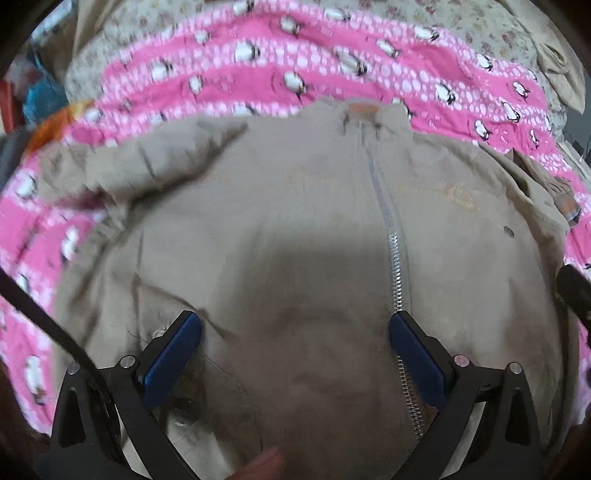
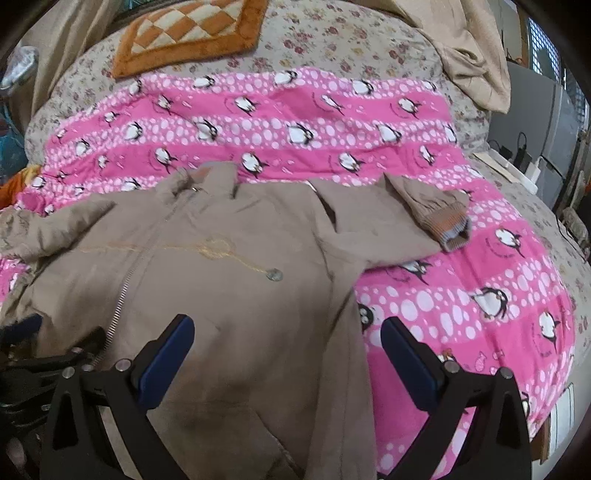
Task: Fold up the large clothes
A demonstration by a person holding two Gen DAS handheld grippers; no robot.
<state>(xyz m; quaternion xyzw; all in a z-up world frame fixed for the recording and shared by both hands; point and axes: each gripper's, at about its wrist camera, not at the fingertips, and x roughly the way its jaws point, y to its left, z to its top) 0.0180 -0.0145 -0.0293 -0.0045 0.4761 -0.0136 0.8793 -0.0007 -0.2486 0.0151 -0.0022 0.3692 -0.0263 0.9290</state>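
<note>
- Jacket [image 1: 295, 229], tan and zipped, fills most of the left wrist view, lying front-up on a pink penguin blanket [image 1: 258, 74] with its collar [image 1: 364, 110] toward the far edge.
- The silver zipper [image 1: 391, 236] runs from the collar down the front and passes under the right-hand finger of the left gripper [image 1: 294, 334].
- That left gripper hangs over the jacket's lower front with its jaws spread wide and nothing between the blue pads [image 1: 173, 354]; its shadow darkens the cloth beneath.
- A sleeve [image 1: 140, 162] lies bunched at the upper left of the jacket, blurred.
- In the right wrist view the jacket [image 2: 229, 266] lies across the left and centre, and its other sleeve [image 2: 399, 218] stretches out to the right, the ribbed cuff [image 2: 452, 229] resting on the pink blanket [image 2: 461, 295].
- The right gripper [image 2: 287, 341] is also wide apart and empty, straddling the jacket's side edge: one pad over tan cloth, the other over the blanket.
- A floral bedsheet [image 2: 332, 40] shows beyond the blanket, with an orange checkered cushion [image 2: 188, 29] on it at the top.
- Part of the left gripper [image 2: 44, 354] appears at the left edge, over the jacket near the zipper.
</note>
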